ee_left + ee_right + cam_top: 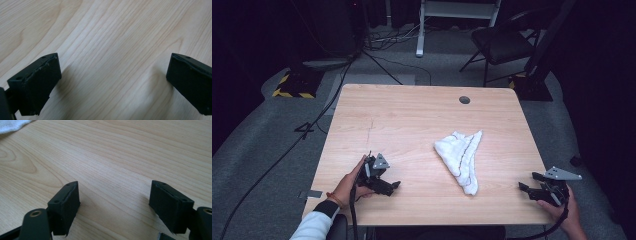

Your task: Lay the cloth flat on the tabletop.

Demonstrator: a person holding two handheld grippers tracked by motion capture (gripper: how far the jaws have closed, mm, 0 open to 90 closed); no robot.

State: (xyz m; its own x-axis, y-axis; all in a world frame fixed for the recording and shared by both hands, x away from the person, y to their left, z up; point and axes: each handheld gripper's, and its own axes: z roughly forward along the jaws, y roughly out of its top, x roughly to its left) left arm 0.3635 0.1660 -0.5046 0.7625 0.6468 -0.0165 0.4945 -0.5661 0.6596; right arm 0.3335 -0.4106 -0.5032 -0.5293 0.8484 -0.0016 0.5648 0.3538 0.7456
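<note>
Wood grain runs bare under the left gripper (384, 186), which rests low at the near left of the table (412, 115). Its jaws stand spread wide with nothing between them, as the left gripper view shows. To its right, past a stretch of bare top, lies the towel (462, 155), a white cloth folded into a rough wedge with a thin dark stripe, its point aimed toward the near edge. It sits right of centre, apart from both grippers. Farther right, the right gripper (528, 188) hovers at the near right corner, jaws likewise spread and empty; in the right gripper view a scrap of the towel (10, 125) shows at the far left.

Risks, as I judge them: a pinch that takes just the top layer would let the fold fall open when lifted. A jaw pressed too flat could scrape the wood or push the cloth along instead of catching it. The right gripper works close to the table's right and near edges, so a drag that way might pull the towel off.

Open room is generous: the whole far half and the left side are bare, save a small round hole (464, 100) near the far edge.
</note>
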